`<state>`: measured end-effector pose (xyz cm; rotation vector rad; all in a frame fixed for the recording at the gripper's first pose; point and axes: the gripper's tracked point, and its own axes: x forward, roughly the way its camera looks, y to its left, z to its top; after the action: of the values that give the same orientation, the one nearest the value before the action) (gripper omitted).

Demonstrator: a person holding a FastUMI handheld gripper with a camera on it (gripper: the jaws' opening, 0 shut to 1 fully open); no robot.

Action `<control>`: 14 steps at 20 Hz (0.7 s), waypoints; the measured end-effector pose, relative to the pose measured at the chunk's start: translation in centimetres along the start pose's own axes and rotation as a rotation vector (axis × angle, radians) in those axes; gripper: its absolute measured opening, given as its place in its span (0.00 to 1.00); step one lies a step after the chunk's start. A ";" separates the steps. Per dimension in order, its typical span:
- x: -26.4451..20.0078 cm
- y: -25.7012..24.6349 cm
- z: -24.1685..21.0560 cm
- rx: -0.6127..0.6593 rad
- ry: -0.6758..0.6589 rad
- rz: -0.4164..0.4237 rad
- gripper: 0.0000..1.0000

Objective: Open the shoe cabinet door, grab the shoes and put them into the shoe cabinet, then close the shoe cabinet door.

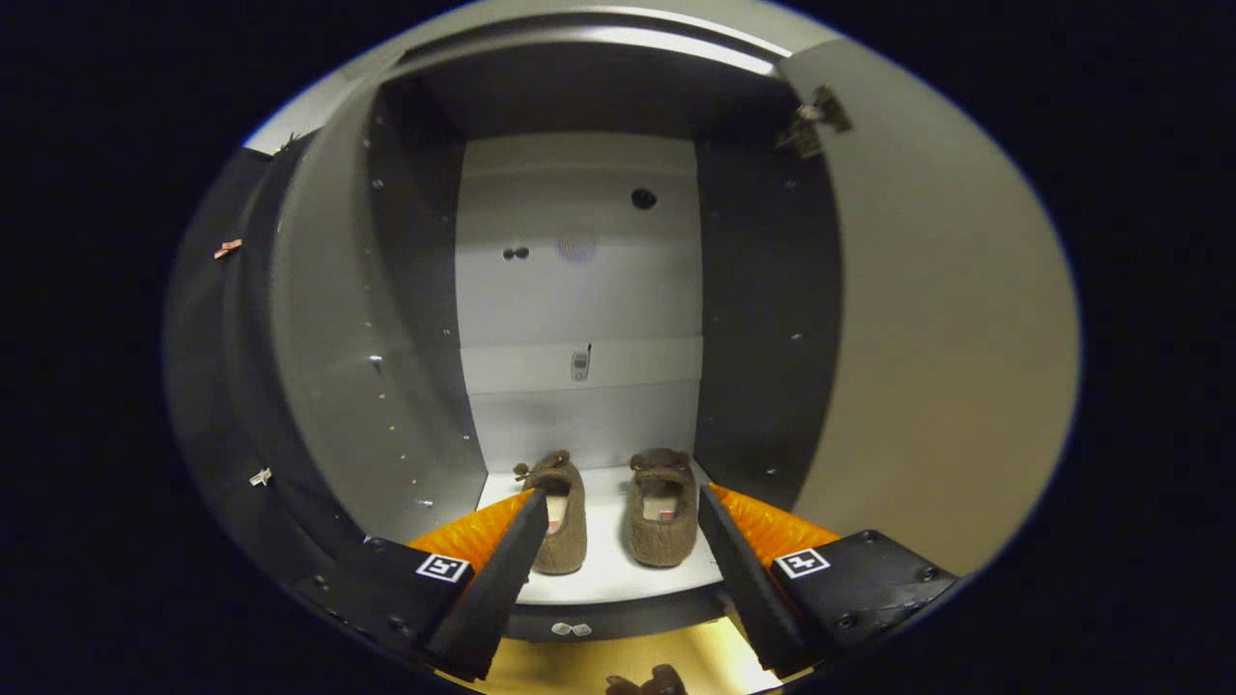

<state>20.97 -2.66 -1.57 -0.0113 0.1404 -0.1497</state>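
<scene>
Two brown slippers (618,512) stand side by side on the pale bottom shelf (608,574) of the shoe cabinet (579,290), toes pointing toward the back panel and heels toward the camera. The left one (560,516) sits just beside the tip of the left finger, which partly covers its edge; whether they touch cannot be told. The right one (662,519) lies in the gap between the fingers, apart from both. The hand-held gripper (618,526) is spread wide and holds nothing, its fingertips reaching just over the front edge of the shelf. Around the shoes, the cabinet's dark side walls rise to a top edge, and the pale back panel shows a few small holes and a small metal fitting at mid height. The cabinet door (946,338) stands swung open on the right, with a hinge (816,121) showing near its upper corner; another panel (319,338) stands out on the left, possibly a second door, though that is not certain. Below the shelf, between the fingers, a strip of yellowish floor (599,666) shows, with a small brown object (647,683) at its near edge, too cut off to identify. Judging by this, the door is opened and this pair is already placed inside, so what appears to remain is drawing the gripper back and closing the door.
</scene>
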 end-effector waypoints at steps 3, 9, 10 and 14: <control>-5.1 -2.3 0.5 0.016 -0.049 -0.035 0.98; -15.5 -7.8 1.1 0.059 -0.107 -0.055 0.98; -17.2 -8.3 1.3 0.066 -0.131 -0.044 0.99; -23.6 -11.8 1.8 0.070 -0.199 -0.047 0.98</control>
<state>-3.63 -10.78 3.75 0.0398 -0.0641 -0.1990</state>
